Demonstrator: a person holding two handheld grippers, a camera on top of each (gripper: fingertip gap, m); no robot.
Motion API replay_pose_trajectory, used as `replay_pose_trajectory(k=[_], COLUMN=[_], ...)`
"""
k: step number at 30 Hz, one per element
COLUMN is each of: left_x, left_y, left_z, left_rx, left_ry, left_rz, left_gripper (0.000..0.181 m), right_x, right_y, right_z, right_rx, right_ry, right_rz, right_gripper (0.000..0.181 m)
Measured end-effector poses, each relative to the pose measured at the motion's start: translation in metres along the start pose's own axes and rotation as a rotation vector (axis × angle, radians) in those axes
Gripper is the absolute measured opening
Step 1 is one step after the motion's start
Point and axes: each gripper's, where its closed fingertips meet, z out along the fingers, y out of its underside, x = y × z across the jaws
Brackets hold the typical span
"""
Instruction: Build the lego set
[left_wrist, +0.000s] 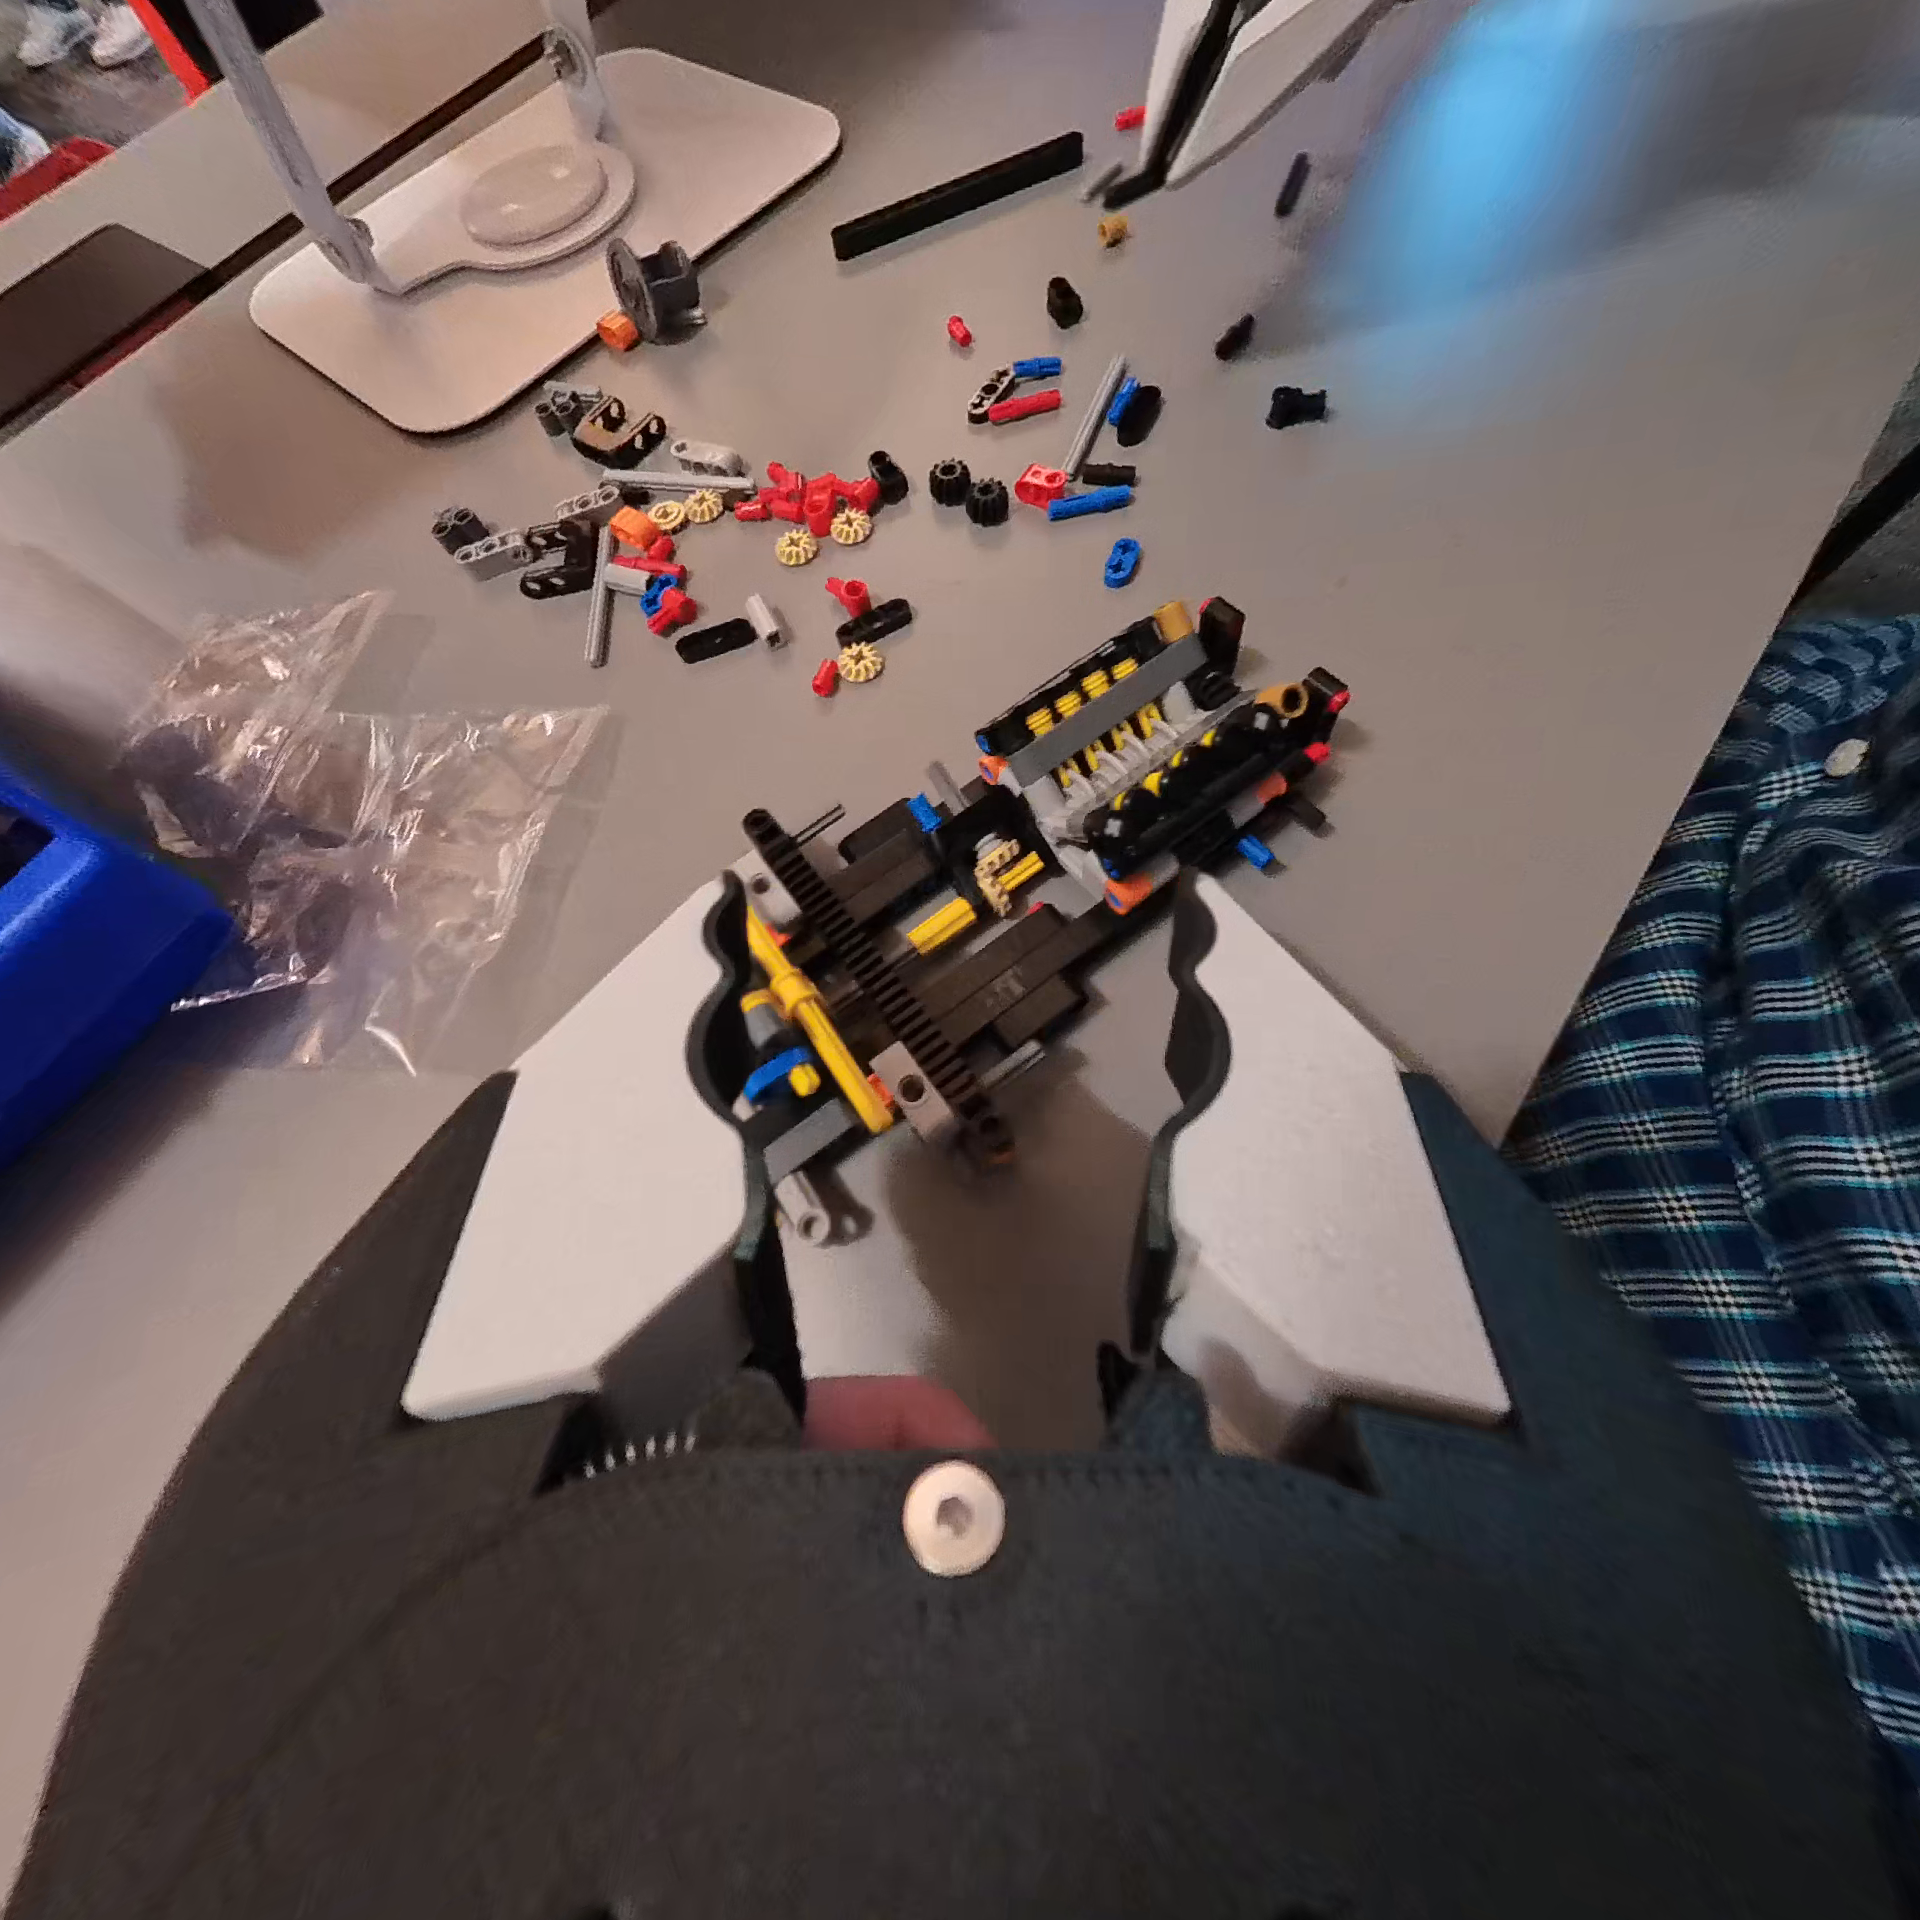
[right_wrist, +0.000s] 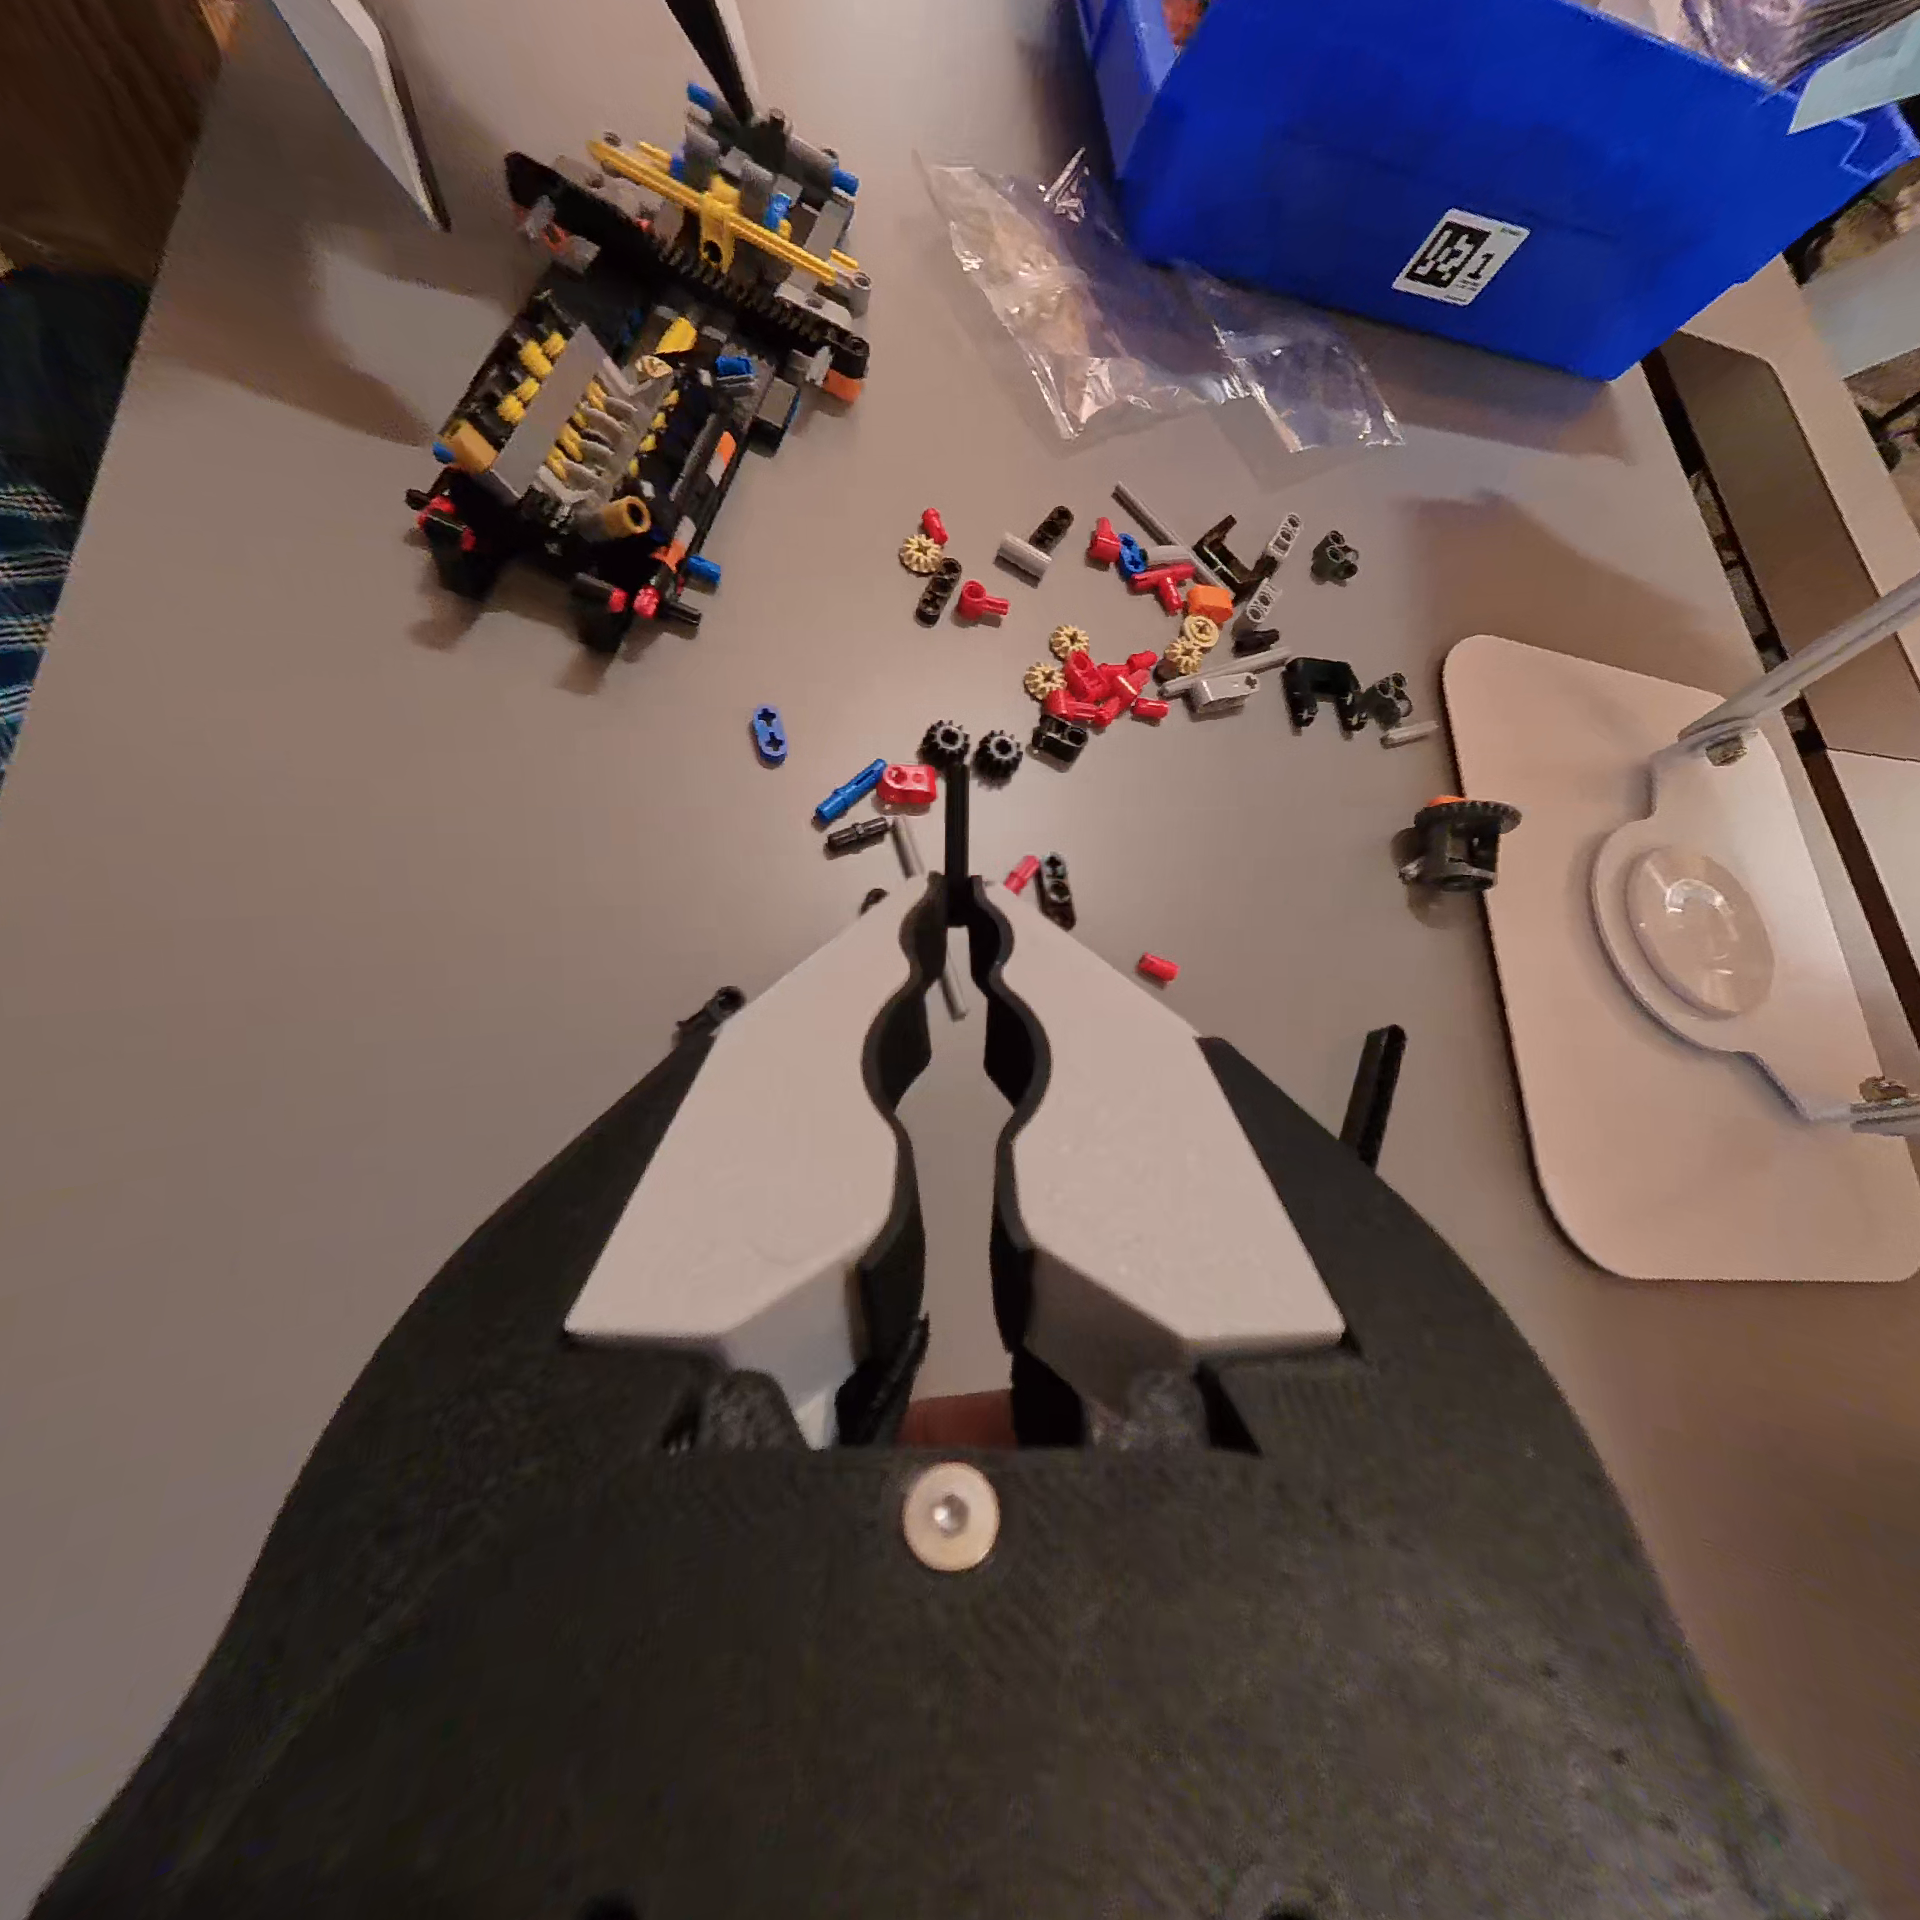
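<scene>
A part-built lego model (left_wrist: 1039, 831) of black, grey and yellow pieces lies on the grey table (left_wrist: 312, 1195). My left gripper (left_wrist: 961, 914) is open and straddles the model's near end with the yellow axle; its left finger (left_wrist: 623, 1091) touches that end and the right finger stands apart. The model also shows in the right wrist view (right_wrist: 644, 364), at the far left. My right gripper (right_wrist: 956, 902) is shut on a thin black axle (right_wrist: 956, 826) that sticks out forward, above the table just short of two black gears (right_wrist: 971, 746). Loose pieces (right_wrist: 1122, 644) lie scattered ahead.
A blue bin (right_wrist: 1455, 156) and clear plastic bags (right_wrist: 1143, 312) sit at the far right. A white stand base (right_wrist: 1662, 987) carries a small black gear assembly (right_wrist: 1455, 831) at its edge. A long black beam (left_wrist: 956, 192) lies beyond the pieces. A plaid sleeve (left_wrist: 1766, 1039) borders the table's edge. The left gripper's tips are roughly 20 cm from the right gripper's.
</scene>
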Motion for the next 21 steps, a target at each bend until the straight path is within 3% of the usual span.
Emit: replay_pose_trajectory(k=[21], left_x=[-0.003], left_y=[0.01], left_z=[0.002], left_rx=[-0.063], left_ry=[-0.075], left_rz=[0.001], left_gripper=[0.079], right_x=[-0.042], right_y=[0.007], right_z=[-0.008], right_rx=[0.013], right_ry=[-0.031], right_rz=[-0.02], right_gripper=[0.001])
